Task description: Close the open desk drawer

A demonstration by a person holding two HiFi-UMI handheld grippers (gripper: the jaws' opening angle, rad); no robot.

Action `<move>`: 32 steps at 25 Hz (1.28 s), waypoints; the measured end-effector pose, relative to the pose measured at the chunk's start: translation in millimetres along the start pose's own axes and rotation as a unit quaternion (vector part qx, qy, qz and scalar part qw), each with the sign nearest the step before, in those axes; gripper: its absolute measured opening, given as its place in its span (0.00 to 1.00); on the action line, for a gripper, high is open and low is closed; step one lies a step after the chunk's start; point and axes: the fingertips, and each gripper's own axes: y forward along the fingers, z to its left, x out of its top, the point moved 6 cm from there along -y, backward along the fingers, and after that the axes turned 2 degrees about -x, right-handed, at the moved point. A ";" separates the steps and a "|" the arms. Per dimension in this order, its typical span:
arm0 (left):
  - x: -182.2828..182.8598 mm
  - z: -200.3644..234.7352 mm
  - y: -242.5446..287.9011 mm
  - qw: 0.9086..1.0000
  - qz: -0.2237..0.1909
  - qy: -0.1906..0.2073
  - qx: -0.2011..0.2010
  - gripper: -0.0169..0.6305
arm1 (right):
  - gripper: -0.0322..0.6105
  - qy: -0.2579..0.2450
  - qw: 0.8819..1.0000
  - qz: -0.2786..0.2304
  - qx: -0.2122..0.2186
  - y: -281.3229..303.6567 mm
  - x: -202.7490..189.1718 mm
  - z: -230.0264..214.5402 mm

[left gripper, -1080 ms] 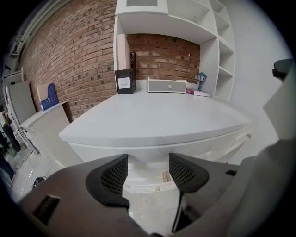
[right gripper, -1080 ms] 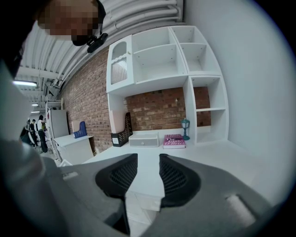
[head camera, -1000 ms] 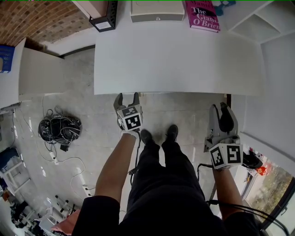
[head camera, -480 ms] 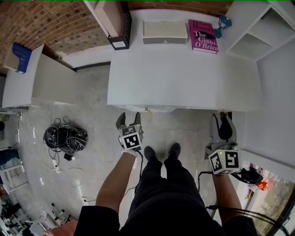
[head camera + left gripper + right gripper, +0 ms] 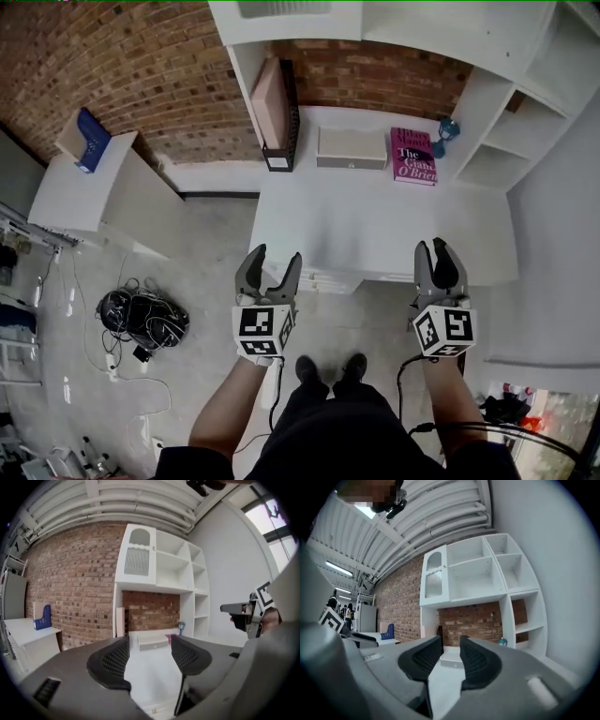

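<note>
The drawer [image 5: 324, 280] is sitting under the near edge of the desk [image 5: 375, 220], left of centre. Its long axis is running left to right, its front is facing near, and it is poking just past the edge. The left gripper [image 5: 274, 259] is hovering just left of it, fingers spread wide on nothing. The right gripper [image 5: 431, 247] is hovering over the desk's near right edge, its fingers narrowly apart, having just been closing, with nothing between them.
</note>
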 end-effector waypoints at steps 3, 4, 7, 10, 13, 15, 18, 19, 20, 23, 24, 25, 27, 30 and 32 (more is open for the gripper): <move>59.7 -8.2 -19.9 0.997 -0.073 -0.004 -0.023 0.45 | 0.24 0.002 0.999 -0.039 0.019 2.1 38.8 17.6; 77.5 -10.7 -27.0 0.995 -0.095 -0.006 -0.030 0.45 | 0.24 0.000 0.998 -0.050 0.026 1.8 51.7 23.8; 124.5 -17.4 -46.4 0.988 -0.149 -0.001 -0.036 0.45 | 0.25 -0.010 0.995 -0.083 0.044 -0.3 89.5 41.7; 159.1 -22.9 -59.5 0.982 -0.185 0.008 -0.034 0.45 | 0.25 -0.021 0.992 -0.112 0.055 -3.1 122.3 55.0; 180.9 -26.1 -67.2 0.978 -0.207 0.016 -0.033 0.45 | 0.24 -0.026 0.988 -0.140 0.064 -8.3 147.2 63.8; 188.4 -26.8 -72.4 0.977 -0.211 0.028 -0.025 0.45 | 0.24 -0.030 0.985 -0.155 0.071 -14.2 158.5 69.1; 197.9 -26.4 -78.3 0.976 -0.213 0.050 -0.010 0.45 | 0.24 -0.043 0.981 -0.171 0.084 -18.9 170.8 75.9; 201.0 -26.1 -79.2 0.975 -0.214 0.057 -0.006 0.45 | 0.23 -0.048 0.980 -0.174 0.087 -18.4 173.6 78.2; 203.3 -25.7 -79.5 0.975 -0.215 0.062 -0.004 0.45 | 0.23 -0.053 0.979 -0.175 0.090 -17.5 175.7 80.5; 204.9 -24.9 -78.2 0.974 -0.215 0.065 -0.002 0.45 | 0.23 -0.057 0.978 -0.174 0.096 -14.5 175.4 84.2; 204.6 -24.6 -77.6 0.975 -0.214 0.064 -0.002 0.45 | 0.23 -0.057 0.978 -0.174 0.097 -13.9 175.2 84.9; 204.3 -24.4 -77.0 0.975 -0.213 0.063 -0.002 0.45 | 0.23 -0.058 0.978 -0.173 0.098 -13.4 175.4 85.5; 203.8 -24.4 -75.7 0.976 -0.210 0.060 -0.002 0.45 | 0.23 -0.059 0.978 -0.171 0.101 -12.0 175.5 85.5; 201.7 -24.1 -72.9 0.977 -0.205 0.057 -0.001 0.45 | 0.23 -0.065 0.979 -0.165 0.104 -9.1 173.8 82.7; 199.8 -24.0 -71.0 0.978 -0.202 0.055 0.000 0.45 | 0.23 -0.065 0.979 -0.162 0.104 -7.9 172.1 79.3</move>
